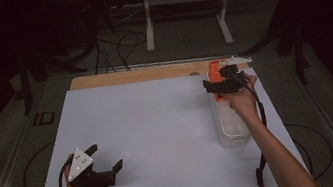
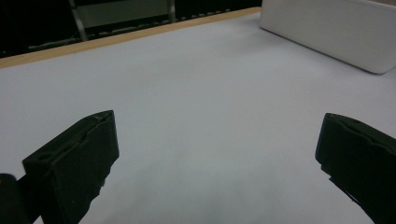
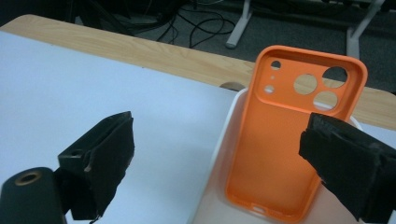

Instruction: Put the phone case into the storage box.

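Observation:
An orange phone case point(image 3: 280, 135) with round camera holes lies inner side up in the far end of a white bin point(image 1: 231, 131) at the table's right. My right gripper point(image 1: 214, 88) hovers over that end with its jaws wide open; in the right gripper view the case sits between the jaw tips point(image 3: 224, 158), nearer the right jaw, and is untouched. The case's orange edge point(image 1: 213, 70) peeks out beyond the hand in the high view. Resting low at the front left, my left gripper point(image 1: 106, 157) is open with nothing in it.
A white sheet point(image 1: 151, 136) covers most of a wooden table, whose bare wood strip point(image 1: 141, 74) runs along the far edge. The bin's white wall point(image 2: 327, 28) appears at the upper right of the left gripper view. Cables and a white stand's legs point(image 1: 149, 30) lie on the floor beyond.

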The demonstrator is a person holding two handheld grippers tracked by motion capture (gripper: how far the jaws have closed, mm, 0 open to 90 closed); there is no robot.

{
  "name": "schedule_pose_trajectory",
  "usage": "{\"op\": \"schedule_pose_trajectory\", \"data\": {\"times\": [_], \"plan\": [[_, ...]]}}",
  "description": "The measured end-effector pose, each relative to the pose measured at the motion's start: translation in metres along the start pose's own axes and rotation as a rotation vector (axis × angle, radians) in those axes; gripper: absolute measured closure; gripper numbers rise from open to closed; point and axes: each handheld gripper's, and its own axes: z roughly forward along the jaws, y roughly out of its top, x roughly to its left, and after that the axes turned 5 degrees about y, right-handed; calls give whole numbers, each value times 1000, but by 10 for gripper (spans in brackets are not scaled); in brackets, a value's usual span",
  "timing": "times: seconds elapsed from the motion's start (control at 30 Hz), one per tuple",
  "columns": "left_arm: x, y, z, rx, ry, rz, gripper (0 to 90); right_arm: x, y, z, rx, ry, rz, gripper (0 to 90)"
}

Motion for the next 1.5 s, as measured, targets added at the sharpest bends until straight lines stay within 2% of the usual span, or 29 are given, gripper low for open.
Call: {"op": "schedule_pose_trajectory", "data": {"times": [0.5,0.9,0.97,1.07,1.37,1.5], "plan": [[0,0,-1,-5,2,-3,2,20,-18,-28,-31,72,-49,91],[2,1,-3,-15,8,-13,3,37,-33,-50,-62,154,-60,90],[3,2,-4,-20,12,-14,3,43,-36,-57,-86,176,-66,90],[4,3,-5,-24,15,-15,3,48,-41,-62,-91,197,-74,90],[7,5,-8,-36,18,-21,3,51,-63,-73,-124,216,-71,90],[7,5,-8,-40,19,-24,2,52,-72,-77,-138,232,-85,90]]}}
